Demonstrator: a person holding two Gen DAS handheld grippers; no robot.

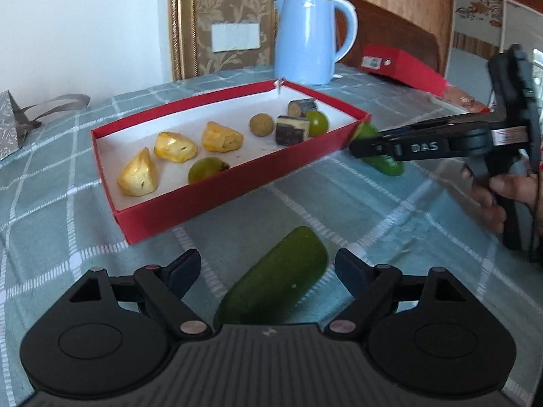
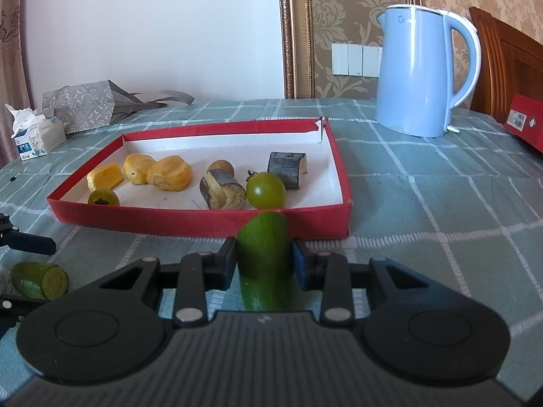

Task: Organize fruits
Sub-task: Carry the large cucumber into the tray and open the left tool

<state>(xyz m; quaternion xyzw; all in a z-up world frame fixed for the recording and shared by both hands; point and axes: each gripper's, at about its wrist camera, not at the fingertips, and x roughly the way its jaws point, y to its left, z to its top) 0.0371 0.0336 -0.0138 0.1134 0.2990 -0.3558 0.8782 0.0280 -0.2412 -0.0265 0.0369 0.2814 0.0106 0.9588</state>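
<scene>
On the worktop, one cucumber piece lay between the wide-open left fingers, untouched. Right fingers clamped another piece beside the red tray of fruits.

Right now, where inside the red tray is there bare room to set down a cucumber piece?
The tray is bare along its back wall, behind the yellow pieces and up to the torn far corner. There is also a small gap mid-front, between the small green tomato and the striped chunk. Around the big green tomato it is crowded.
</scene>
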